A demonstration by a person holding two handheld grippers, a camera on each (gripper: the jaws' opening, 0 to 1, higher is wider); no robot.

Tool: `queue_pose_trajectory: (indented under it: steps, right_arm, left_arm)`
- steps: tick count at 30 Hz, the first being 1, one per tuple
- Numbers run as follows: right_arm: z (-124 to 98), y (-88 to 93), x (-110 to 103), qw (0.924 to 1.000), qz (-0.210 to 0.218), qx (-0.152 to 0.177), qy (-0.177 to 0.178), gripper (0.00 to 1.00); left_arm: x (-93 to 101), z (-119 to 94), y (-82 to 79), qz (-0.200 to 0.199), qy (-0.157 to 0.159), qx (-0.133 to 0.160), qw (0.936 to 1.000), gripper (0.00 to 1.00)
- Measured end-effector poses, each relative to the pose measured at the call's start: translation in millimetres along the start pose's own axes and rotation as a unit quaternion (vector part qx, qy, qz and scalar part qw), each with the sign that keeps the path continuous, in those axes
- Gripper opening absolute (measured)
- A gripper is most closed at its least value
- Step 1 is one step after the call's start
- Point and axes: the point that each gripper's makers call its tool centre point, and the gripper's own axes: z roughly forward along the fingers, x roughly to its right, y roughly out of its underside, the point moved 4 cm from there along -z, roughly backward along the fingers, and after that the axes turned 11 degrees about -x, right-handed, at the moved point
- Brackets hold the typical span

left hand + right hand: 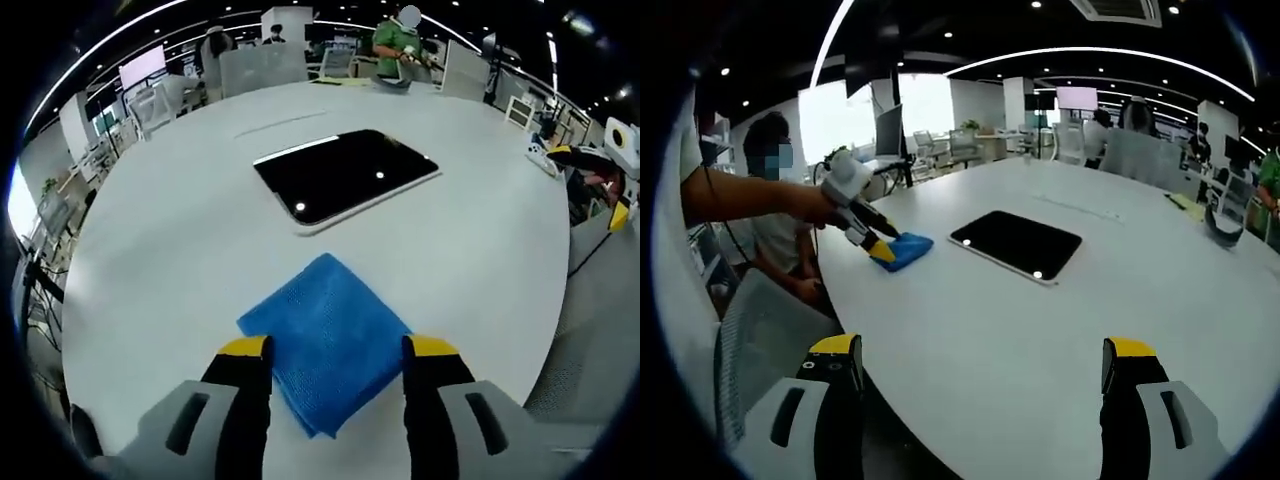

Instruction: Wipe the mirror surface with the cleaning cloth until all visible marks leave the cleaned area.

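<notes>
Holding our left gripper (337,352) over the cloth (326,340), we keep its fingers open, the blue square flat on the table (170,240) at lower centre. The mirror (345,173) lies beyond, apart from it. Our right gripper (983,365) hangs spread wide over bare table, holding nothing.

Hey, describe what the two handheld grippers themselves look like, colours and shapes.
The left gripper has two light grey jaws with dark slot-shaped recesses, black inner faces and yellow tips. The right gripper is built the same: grey bodies, dark slots, yellow caps. Seen in the right gripper view, the left gripper has a rounded whitish body.
</notes>
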Motion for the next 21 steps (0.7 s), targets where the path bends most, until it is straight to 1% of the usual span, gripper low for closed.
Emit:
queue_pose_trajectory:
  steps: [5,8,9,10,13,15,16,19,21]
  right_arm:
    - [0.1,0.8,-0.3,1.0000,0.002,0.000,0.000,1.00]
    - [0.9,-0.5,-1.7,1.0000,0.002,0.001,-0.001,1.00]
    - [1.2,-1.0,-1.8,1.0000,0.001,0.001,-0.001,1.00]
    - [1.3,-1.7,-1.9,1.0000,0.000,0.002,0.000,1.00]
    - [1.1,-4.0,-2.6,1.0000,0.002,0.007,0.000,1.00]
    - [1.4,-4.1,-3.7,1.0000,0.002,0.008,0.000,1.00]
    - [1.6,-3.9,-4.2,1.0000,0.003,0.008,-0.001,1.00]
    - [1.4,-2.4,-4.9,1.0000,0.006,0.008,-0.001,1.00]
    - [1.2,-1.6,-5.4,0.9999,0.006,0.008,-0.002,1.00]
  left_arm:
    - [-1.8,-0.9,-0.5,0.000,0.003,-0.005,1.0000,0.49]
    - [-4.1,-7.3,-5.0,-0.009,0.008,0.010,0.9999,0.49]
    - [-4.8,-9.4,-6.1,-0.017,0.011,0.014,0.9997,0.50]
    - [-5.3,-10.2,-5.9,-0.018,0.013,0.014,0.9997,0.50]
    - [-5.3,-11.0,-4.9,-0.014,0.011,0.012,0.9998,0.49]
    - [-3.8,-10.3,-4.2,-0.010,0.016,0.010,0.9998,0.47]
    - [-3.6,-10.5,-3.9,-0.006,0.013,0.006,0.9999,0.46]
    - [-4.2,-10.0,-6.2,0.002,0.012,0.006,0.9999,0.45]
    - [-5.6,-8.2,-8.3,0.006,0.017,-0.001,0.9998,0.40]
